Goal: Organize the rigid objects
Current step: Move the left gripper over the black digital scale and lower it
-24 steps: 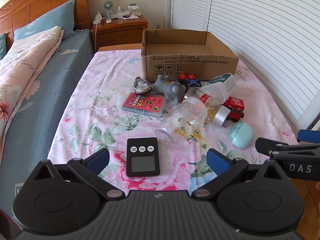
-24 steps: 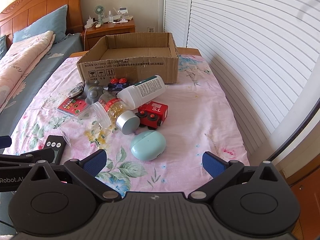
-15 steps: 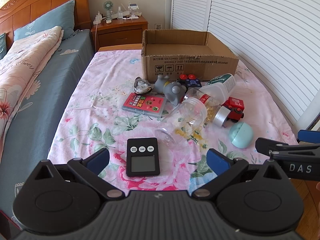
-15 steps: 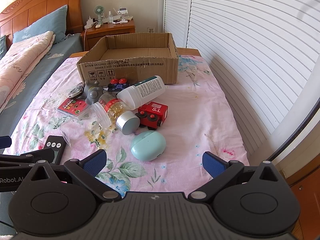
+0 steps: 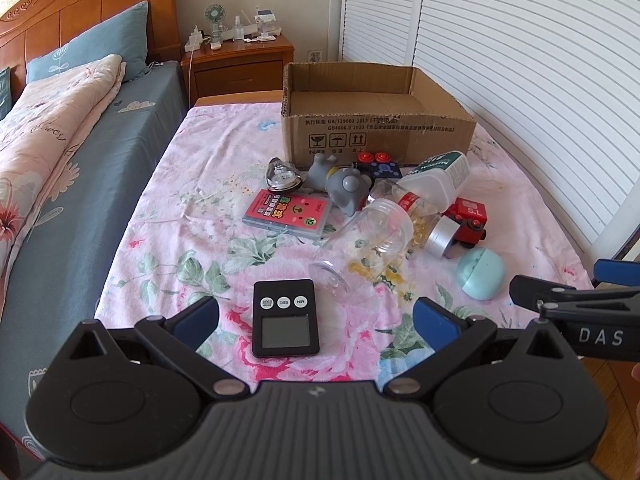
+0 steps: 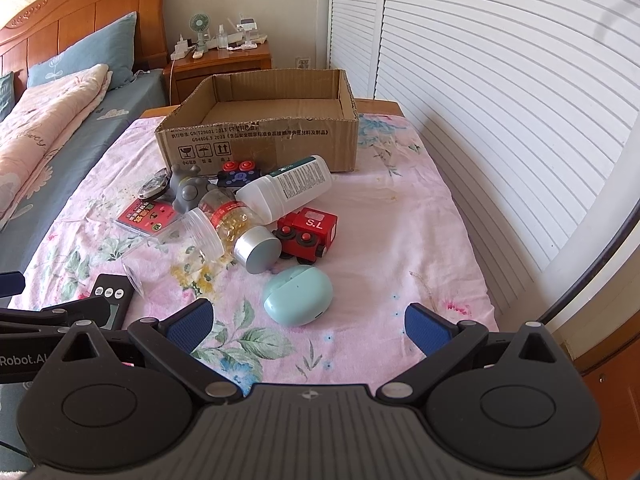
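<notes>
An open cardboard box (image 5: 376, 128) (image 6: 256, 136) stands at the far end of the pink floral cloth. In front of it lie a white bottle (image 6: 290, 190), a pill bottle with a silver cap (image 6: 244, 228), a clear empty jar (image 5: 366, 244), a red toy train (image 6: 308, 232), a grey toy animal (image 5: 344, 188), a red card pack (image 5: 290, 212), a teal oval case (image 6: 298, 294) and a black timer (image 5: 285, 323). My left gripper (image 5: 316, 316) is open above the timer. My right gripper (image 6: 308, 324) is open just short of the teal case.
A bed with a blue sheet (image 5: 80, 184) and a pink quilt runs along the left. A wooden nightstand (image 5: 240, 60) stands behind the cloth. White louvred doors (image 6: 500, 80) close off the right side. A heart-shaped clear case (image 5: 282, 176) and a dark toy with red buttons (image 5: 378, 164) lie near the box.
</notes>
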Motion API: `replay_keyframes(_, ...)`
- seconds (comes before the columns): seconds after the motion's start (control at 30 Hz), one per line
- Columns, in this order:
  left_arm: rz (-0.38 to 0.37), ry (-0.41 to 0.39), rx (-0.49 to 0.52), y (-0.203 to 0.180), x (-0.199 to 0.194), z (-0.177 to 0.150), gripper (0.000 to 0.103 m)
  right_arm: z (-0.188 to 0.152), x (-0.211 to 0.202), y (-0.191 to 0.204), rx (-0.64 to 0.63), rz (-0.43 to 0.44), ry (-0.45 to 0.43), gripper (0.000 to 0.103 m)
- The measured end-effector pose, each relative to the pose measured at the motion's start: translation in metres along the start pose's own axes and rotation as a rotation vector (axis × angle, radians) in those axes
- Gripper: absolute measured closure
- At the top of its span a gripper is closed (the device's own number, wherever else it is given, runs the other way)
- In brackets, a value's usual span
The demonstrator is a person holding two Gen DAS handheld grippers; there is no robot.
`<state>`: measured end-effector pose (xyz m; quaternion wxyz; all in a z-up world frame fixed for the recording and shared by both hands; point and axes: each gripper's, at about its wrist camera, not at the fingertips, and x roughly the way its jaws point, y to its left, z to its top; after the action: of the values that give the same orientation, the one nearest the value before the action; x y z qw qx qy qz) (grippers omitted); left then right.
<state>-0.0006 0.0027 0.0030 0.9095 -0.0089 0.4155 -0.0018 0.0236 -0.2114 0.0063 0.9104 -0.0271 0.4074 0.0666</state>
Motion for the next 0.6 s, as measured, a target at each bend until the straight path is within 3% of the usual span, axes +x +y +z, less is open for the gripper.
replay_keyframes(0.6, -0.025, -0.082, 0.115, 0.023, 0.010, 0.009, 0.001, 0.005, 0.010, -0.006, -0.105, 0.099, -0.094, 0.000)
